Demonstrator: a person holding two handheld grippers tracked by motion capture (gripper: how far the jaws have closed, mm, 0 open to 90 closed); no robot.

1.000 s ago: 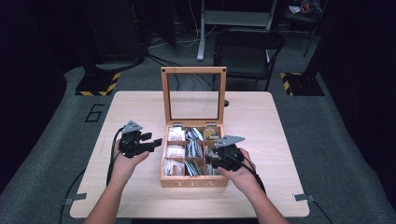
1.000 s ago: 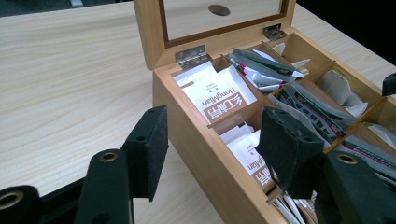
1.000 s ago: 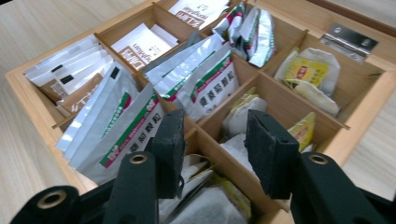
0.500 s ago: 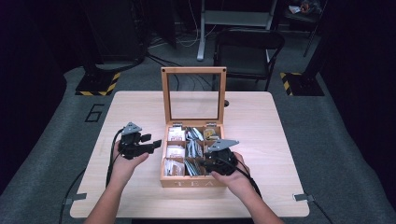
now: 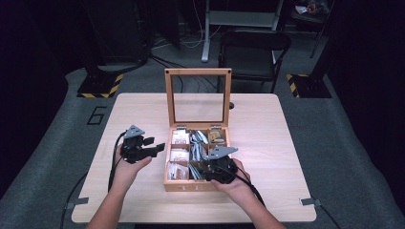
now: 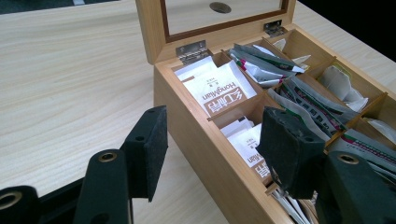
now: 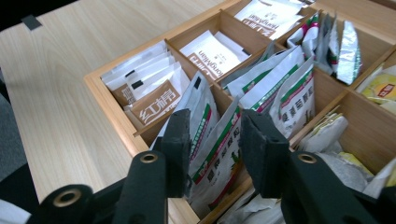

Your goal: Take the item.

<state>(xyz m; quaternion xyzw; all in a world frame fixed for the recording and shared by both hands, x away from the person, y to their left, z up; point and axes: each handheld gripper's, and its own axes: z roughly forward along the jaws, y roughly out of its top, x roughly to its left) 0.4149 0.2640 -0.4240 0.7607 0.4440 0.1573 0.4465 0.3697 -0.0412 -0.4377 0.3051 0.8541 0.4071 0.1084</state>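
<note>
A wooden box (image 5: 196, 184) with a raised glass lid (image 5: 197, 71) stands mid-table, divided into compartments of sachets. My right gripper (image 5: 207, 168) dips into the front middle compartment. Its jaws (image 7: 218, 148) are open and straddle the tops of green-and-white sachets (image 7: 212, 158) without pinching them. My left gripper (image 5: 154, 144) hovers just left of the box, open and holding nothing. In the left gripper view its jaws (image 6: 217, 149) straddle the box's left wall (image 6: 201, 135), close to white sachets with brown labels (image 6: 219, 91).
Silver sachets (image 7: 343, 46) and yellow tea bags (image 7: 380, 86) fill the far compartments. Bare tabletop (image 5: 267, 124) surrounds the box. A black chair (image 5: 253, 45) stands beyond the far edge. Cables trail from both grippers toward the near edge.
My right gripper has moved left and down from the box's right side into the front middle compartment. The left gripper has barely shifted.
</note>
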